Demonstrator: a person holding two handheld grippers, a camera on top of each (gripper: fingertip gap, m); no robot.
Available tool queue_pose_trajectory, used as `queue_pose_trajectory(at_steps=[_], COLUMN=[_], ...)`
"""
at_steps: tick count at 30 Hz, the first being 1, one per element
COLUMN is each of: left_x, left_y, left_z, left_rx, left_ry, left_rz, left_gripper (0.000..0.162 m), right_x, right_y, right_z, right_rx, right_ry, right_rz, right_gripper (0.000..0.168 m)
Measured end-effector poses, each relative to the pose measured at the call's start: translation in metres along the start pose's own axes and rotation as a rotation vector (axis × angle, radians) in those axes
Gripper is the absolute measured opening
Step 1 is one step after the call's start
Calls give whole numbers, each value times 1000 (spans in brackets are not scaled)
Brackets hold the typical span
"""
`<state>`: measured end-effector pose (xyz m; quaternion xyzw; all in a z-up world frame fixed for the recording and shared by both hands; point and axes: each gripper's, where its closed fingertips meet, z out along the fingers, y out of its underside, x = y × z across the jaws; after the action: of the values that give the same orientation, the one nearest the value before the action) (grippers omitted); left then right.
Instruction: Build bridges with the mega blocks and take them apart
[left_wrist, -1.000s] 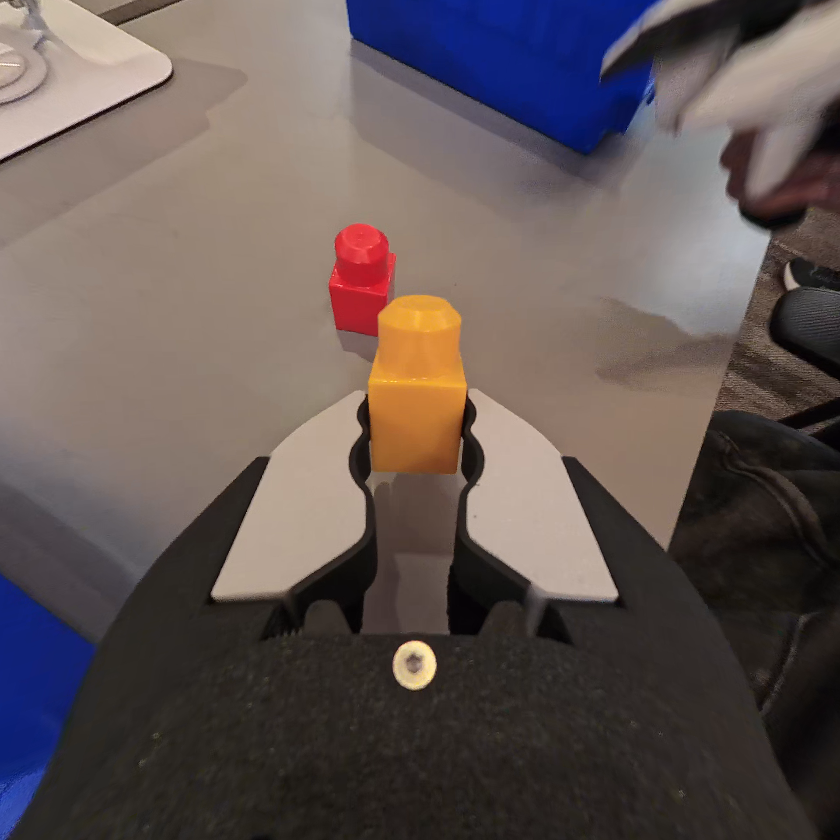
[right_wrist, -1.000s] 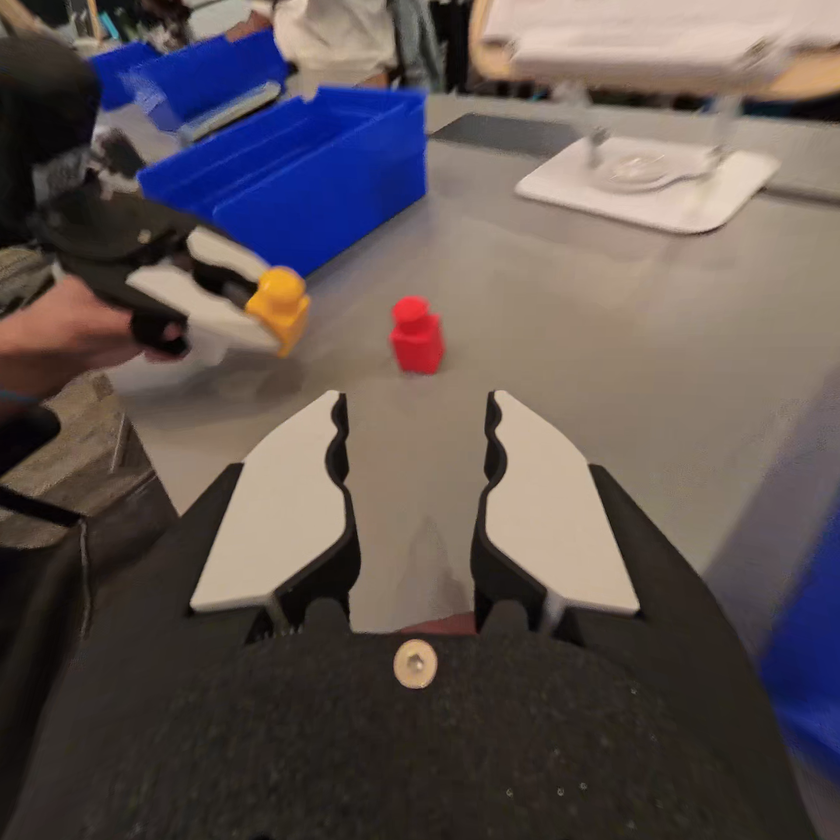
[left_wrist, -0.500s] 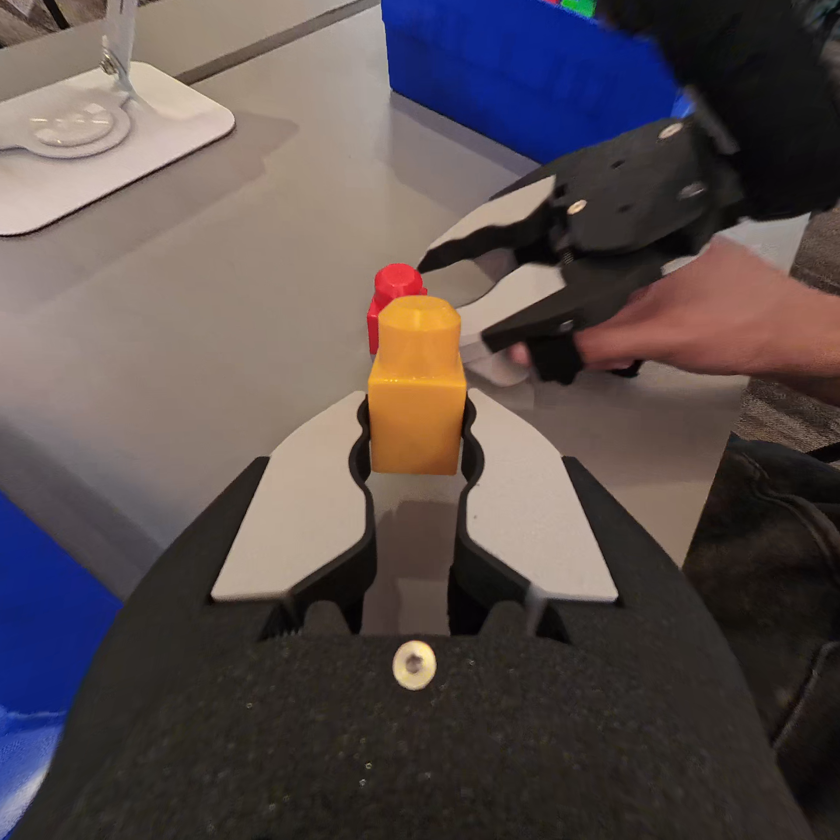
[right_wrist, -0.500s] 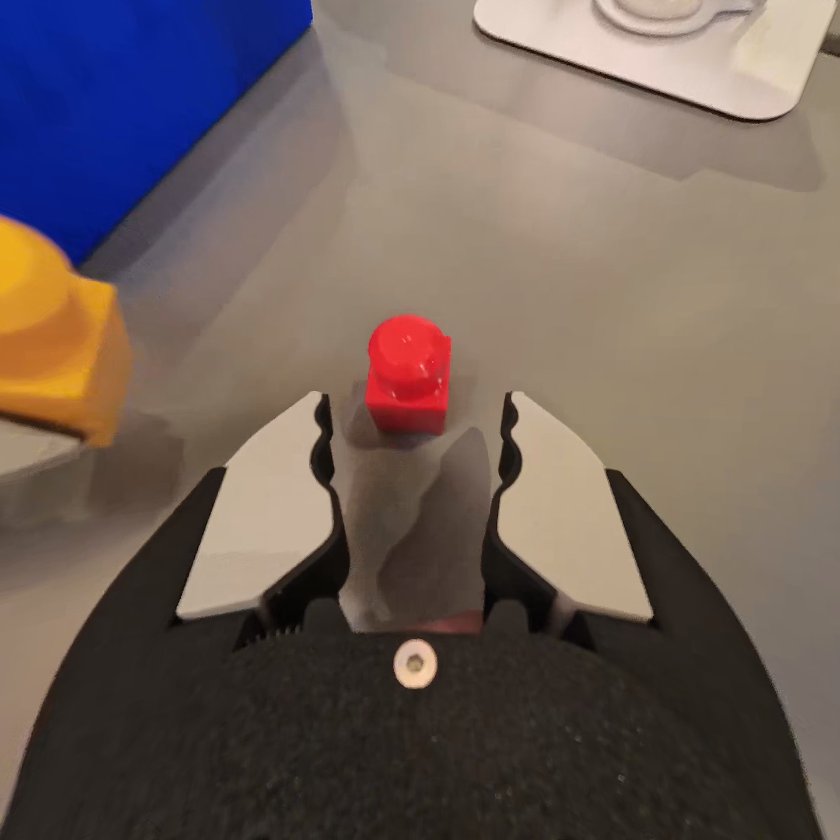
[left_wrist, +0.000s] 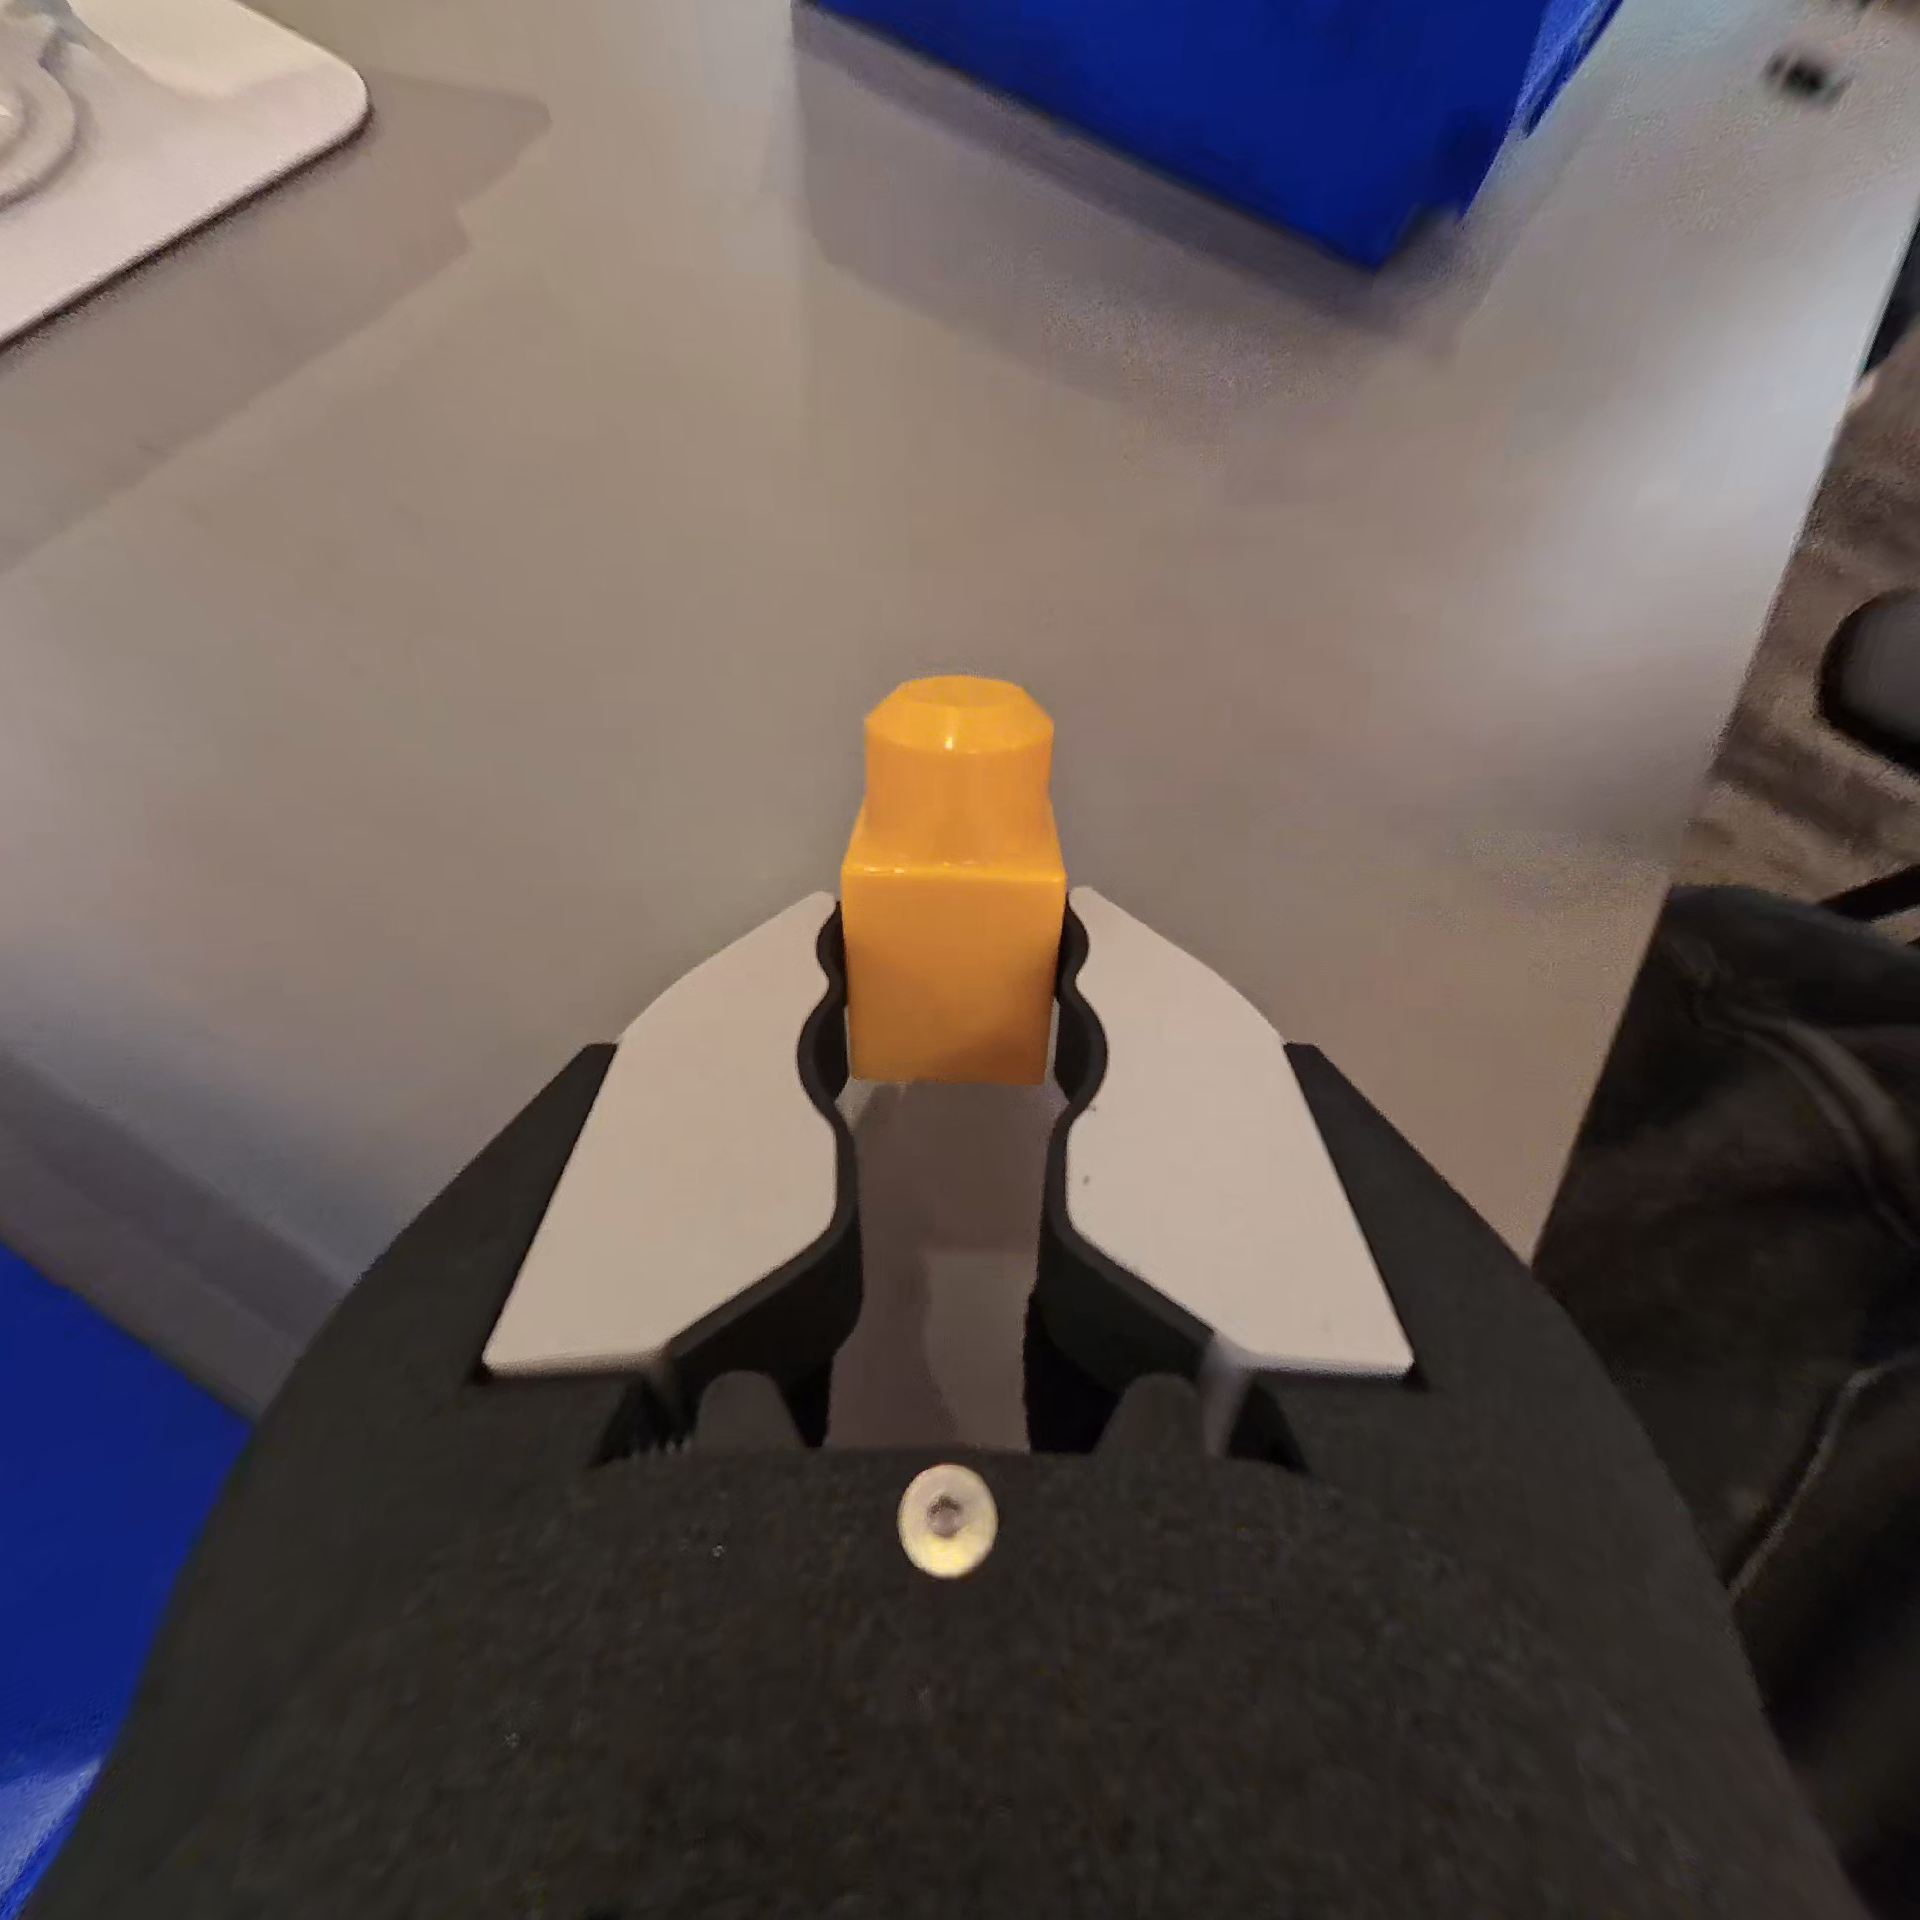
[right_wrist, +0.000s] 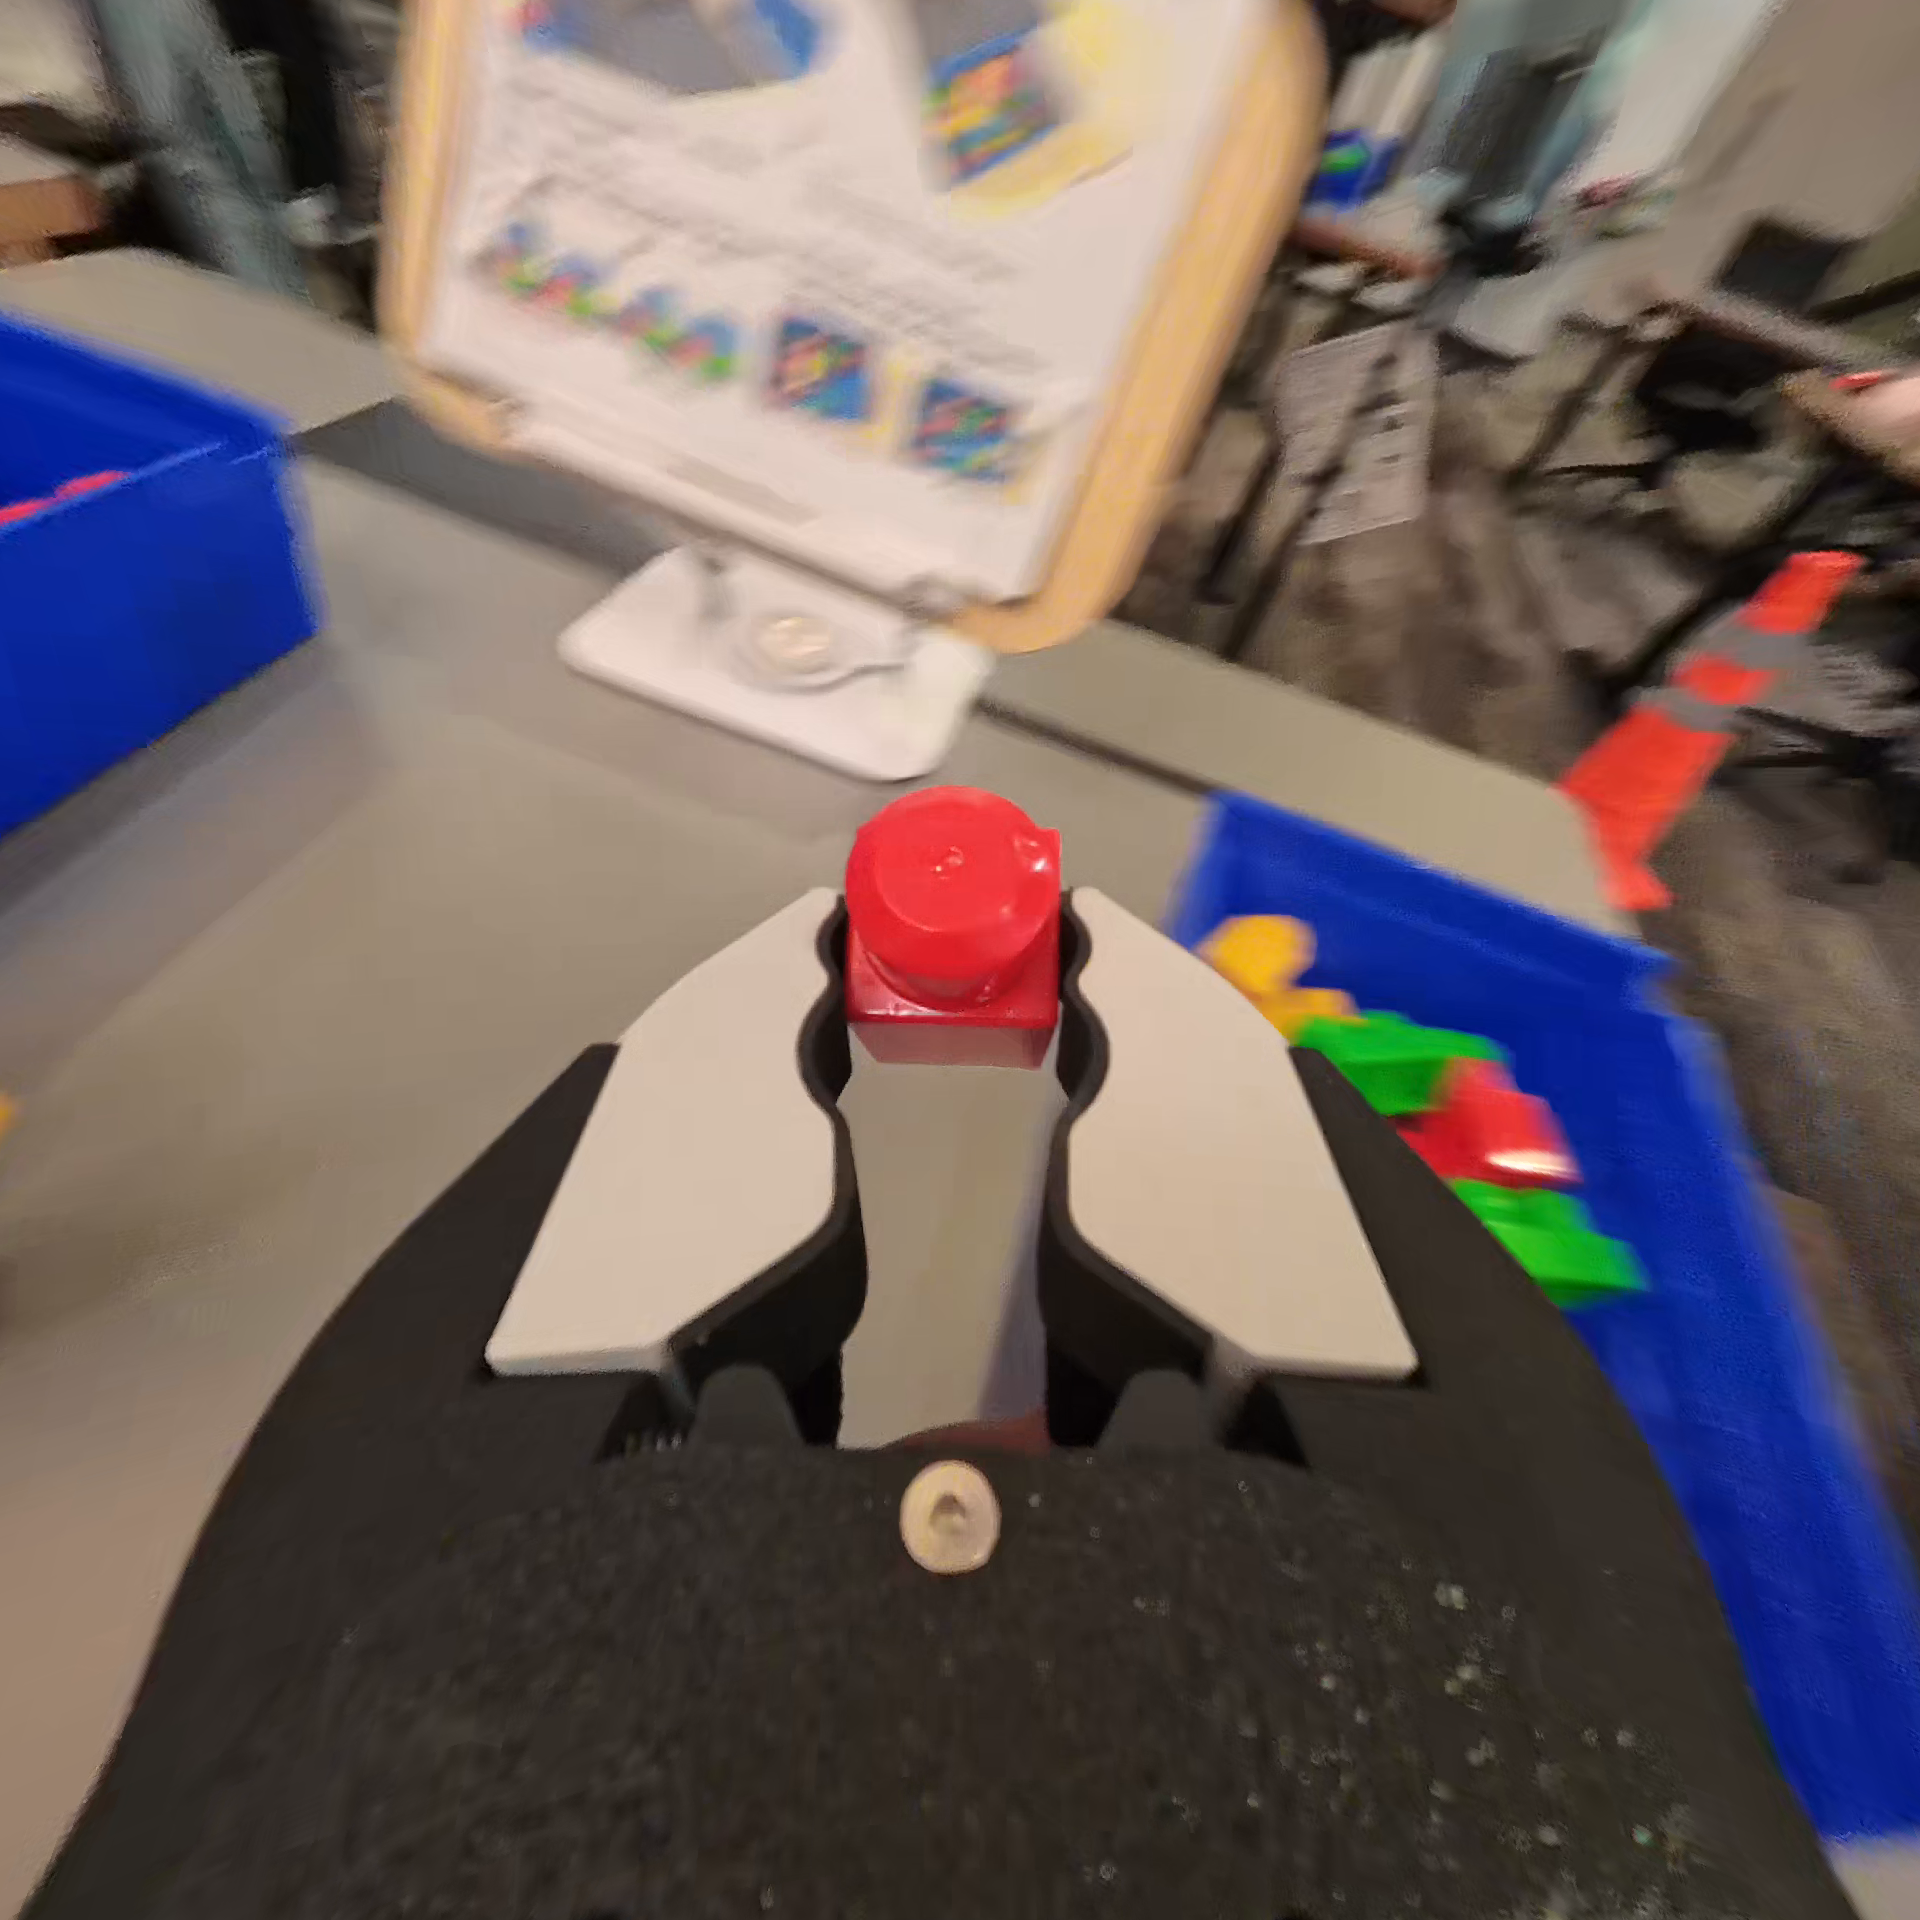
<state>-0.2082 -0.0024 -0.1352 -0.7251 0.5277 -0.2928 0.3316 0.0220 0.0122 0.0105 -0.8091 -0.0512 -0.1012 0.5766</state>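
My left gripper (left_wrist: 951, 977) is shut on a single-stud orange block (left_wrist: 951, 914), held upright above the grey table (left_wrist: 520, 644). My right gripper (right_wrist: 951, 977) is shut on a single-stud red block (right_wrist: 951, 935), held above the table (right_wrist: 416, 935) with its stud tipped toward the camera. The right wrist view is blurred by motion. Neither gripper shows in the other's view.
A blue bin (right_wrist: 1558, 1039) at the right holds several green, red and yellow blocks (right_wrist: 1475, 1143). Another blue bin (right_wrist: 125, 592) stands at the left, also in the left wrist view (left_wrist: 1195, 94). A framed instruction sheet (right_wrist: 831, 291) stands on a white base (right_wrist: 769, 686). A floor edge lies to the right (left_wrist: 1766, 831). One gripper's finger ends stand about 25 centimeters off the other's.
My right gripper has closed on the red block, lifted it off the table and swung right toward the bin. The red block and right gripper have left the left wrist view.
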Motion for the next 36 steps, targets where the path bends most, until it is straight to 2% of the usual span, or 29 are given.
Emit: queue_pose_trajectory(at_steps=[3,6,11,18,22,27,31,36], left_x=[-6,-11,-7,-5,-7,-11,0,38], left_y=[9,13,1,4,3,0,-13,-2], left_z=[17,34,61,79,84,76,31,-25], left_rx=[-176,-389,-569,-699,-696,-646,-436,-63], left_ry=[-36,-39,13,27,21,-24,-44,76], left_rz=[58,101,136,168,168,136,92,-4], left_gripper=[36,36,36,36,38,60,64,65], right_x=[97,160,212,235,236,235,241,240], right_y=[-13,-2,30,67,94,118,141,156], right_z=[-22,-12,34,91,120,144,157,168], right_rx=[7,-77,-236,-446,-588,-718,-838,-889], right_ry=[130,158,149,77,19,-10,2,-12], right_rz=[45,88,108,133,178,168,134,135], right_gripper=[36,36,36,37,37,37,37,37])
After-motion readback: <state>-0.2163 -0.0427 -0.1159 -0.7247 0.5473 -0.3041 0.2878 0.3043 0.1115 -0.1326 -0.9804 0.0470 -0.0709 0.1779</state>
